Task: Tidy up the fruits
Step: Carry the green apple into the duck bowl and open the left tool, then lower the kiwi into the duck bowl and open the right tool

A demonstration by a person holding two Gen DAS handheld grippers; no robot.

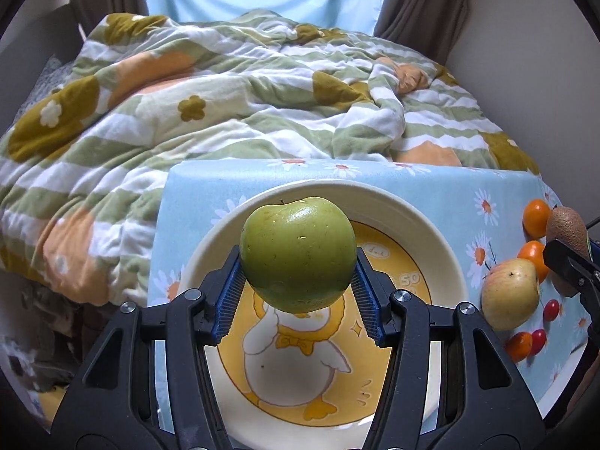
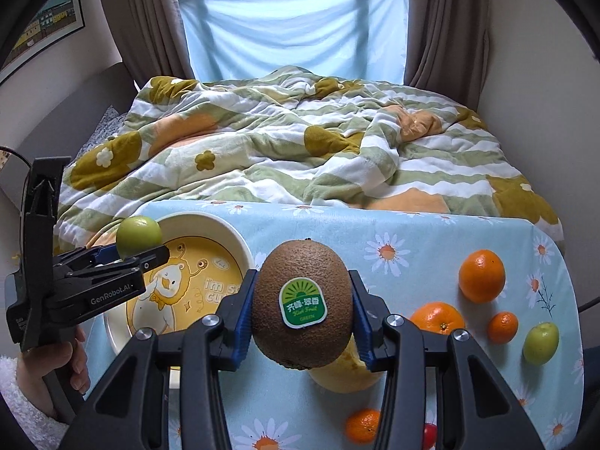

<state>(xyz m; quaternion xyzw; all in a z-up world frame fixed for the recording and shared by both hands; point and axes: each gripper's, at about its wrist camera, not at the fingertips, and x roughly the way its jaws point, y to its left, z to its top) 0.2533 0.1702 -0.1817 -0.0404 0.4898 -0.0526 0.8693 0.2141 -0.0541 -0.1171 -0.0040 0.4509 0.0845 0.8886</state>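
Nearest in the left wrist view, the left gripper (image 1: 298,281) is clenched on a green apple (image 1: 298,253), its blue pads pressed to both sides, holding it in the air above the plate (image 1: 446,247). The plate shows only its printed duck, with no fruit lying in it, so by my reading the sorting has barely begun. In the right wrist view, the right gripper (image 2: 302,317) is clamped on a kiwi (image 2: 302,303), lifted off the cloth (image 2: 412,228) just right of the plate, above a yellowish fruit (image 2: 345,371) that I cannot name for sure. Still loose on the cloth, from near to far: a small orange (image 2: 363,425) and a red fruit (image 2: 430,434) at the near edge, then a small green fruit (image 2: 540,343), two more oranges (image 2: 437,317) (image 2: 502,327), and a big orange (image 2: 481,275) farthest out. Beyond the table lies a rumpled quilt (image 2: 285,142). What seems left is to set down both held fruits, then gather the rest.
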